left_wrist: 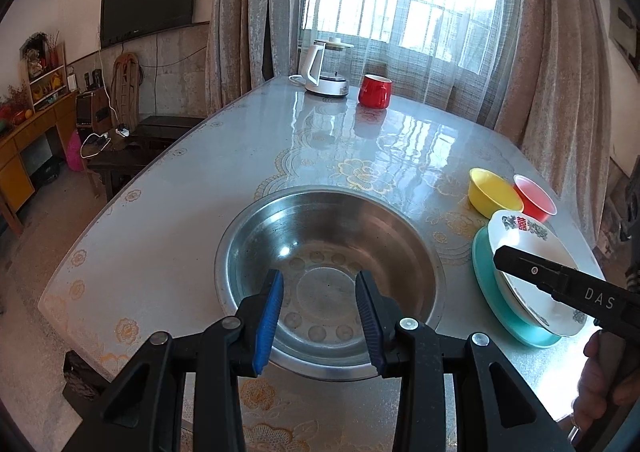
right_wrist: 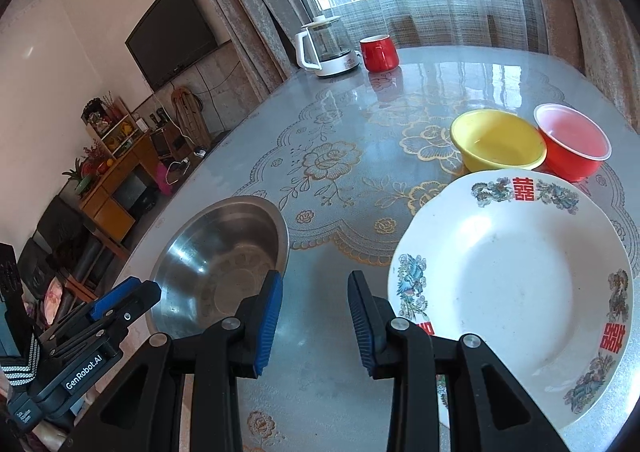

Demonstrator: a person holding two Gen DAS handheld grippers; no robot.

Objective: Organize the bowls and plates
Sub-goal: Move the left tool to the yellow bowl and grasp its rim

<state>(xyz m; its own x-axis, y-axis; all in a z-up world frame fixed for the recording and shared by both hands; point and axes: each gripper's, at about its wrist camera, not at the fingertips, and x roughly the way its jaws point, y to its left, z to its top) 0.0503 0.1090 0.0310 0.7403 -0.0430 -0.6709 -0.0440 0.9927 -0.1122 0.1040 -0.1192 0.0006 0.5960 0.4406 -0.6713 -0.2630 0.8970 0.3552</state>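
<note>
table (right_wrist: 360, 123): glossy top, holds all dishes.
steel bowl (left_wrist: 328, 276): near edge, under left gripper (left_wrist: 320, 316); jaws apart, empty.
white plate (right_wrist: 516, 284): sits on teal plate (left_wrist: 486, 280); right gripper (right_wrist: 316, 324) beside rim, jaws apart, nothing held.
yellow bowl (right_wrist: 496, 143): touching red bowl (right_wrist: 572, 139), behind plates.
tip: I'd nest small bowls first; grip rims squarely, lift slow.

Glossy floral table (right_wrist: 340, 179) carries steel basin (right_wrist: 224, 252), teal plate (left_wrist: 486, 272), yellow bowl (right_wrist: 496, 143), red bowl (right_wrist: 572, 147), kettle (right_wrist: 326, 47), red mug (right_wrist: 378, 51).
</note>
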